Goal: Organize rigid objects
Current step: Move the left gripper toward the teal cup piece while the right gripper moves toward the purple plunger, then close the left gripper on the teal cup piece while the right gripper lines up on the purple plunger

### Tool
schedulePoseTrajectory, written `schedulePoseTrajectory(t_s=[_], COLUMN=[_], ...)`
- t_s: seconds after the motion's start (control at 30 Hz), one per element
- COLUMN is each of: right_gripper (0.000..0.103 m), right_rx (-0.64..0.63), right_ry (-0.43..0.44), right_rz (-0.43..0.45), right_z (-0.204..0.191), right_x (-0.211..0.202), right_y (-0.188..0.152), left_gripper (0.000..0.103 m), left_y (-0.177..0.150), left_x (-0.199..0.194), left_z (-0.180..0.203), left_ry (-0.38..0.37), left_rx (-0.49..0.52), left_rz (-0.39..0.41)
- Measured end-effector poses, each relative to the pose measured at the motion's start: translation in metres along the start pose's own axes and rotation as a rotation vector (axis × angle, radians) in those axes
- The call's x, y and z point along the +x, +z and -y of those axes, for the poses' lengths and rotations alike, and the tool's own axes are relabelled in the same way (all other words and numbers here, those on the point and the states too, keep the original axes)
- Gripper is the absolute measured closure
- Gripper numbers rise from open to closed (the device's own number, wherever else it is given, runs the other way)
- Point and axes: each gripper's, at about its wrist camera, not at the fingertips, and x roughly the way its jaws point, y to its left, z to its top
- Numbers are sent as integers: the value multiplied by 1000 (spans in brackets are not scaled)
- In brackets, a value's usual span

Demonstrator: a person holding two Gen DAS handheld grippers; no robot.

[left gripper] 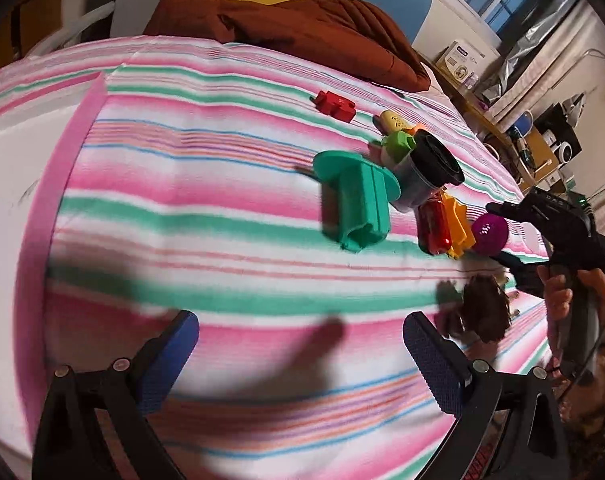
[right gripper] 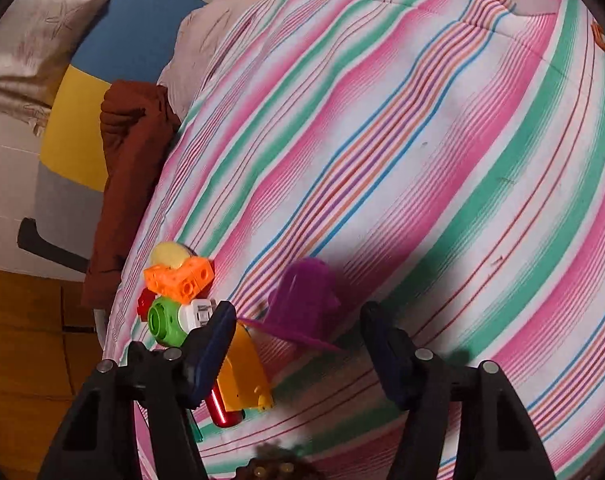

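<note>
No text, label, brand or number can be read in either view. The white cardboard box [left gripper: 461, 60] on the far shelf in the left wrist view carries a blue band and printed pictures, but its lettering is too small and blurred to make out.

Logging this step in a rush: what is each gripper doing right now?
Left gripper: open, holding nothing.
Right gripper: open, purple toy between its jaws, not gripped.
</note>
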Motion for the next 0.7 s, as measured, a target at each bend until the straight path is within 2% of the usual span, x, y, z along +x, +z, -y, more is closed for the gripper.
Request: schedulePoseTrajectory(t_s=[0.07,0.13,0.27,0.43,0.47,0.53,0.57,0.63,0.7], right_gripper=[49,49,51,51,51,51,51,51,51], right_rx=[-28,-69,-158,-239,-257,-276,-280,-282,-283], right_ry=[-13,-28,-60,-143,-160,-179,-181,-181,-189], right_rz=[10,2,-1,66,79,93,93,83,85], right_z=[-3,-9,-23,-31,-32,-35,-35,-37,-38], right_x=[1,5,6,-8,-11,-12,-12,-6,-4], right_y=[2,-1,-10,-13,-14,-14,-14,-11,-11], left_gripper=[0,0,0,4,7,32,38,68,72], left_y=[5,14,30,40,40,39,38,38,38], left_x=[5,13,27,41,44,47,47,44,40], left_z=[6,15,25,40,46,51,52,52,46], left_ry=[16,28,43,90,116,155,166,144,116], left_rx=[25,52,48,84,124,183,211,241,229], left_rz=[17,20,23,41,46,53,57,54,40])
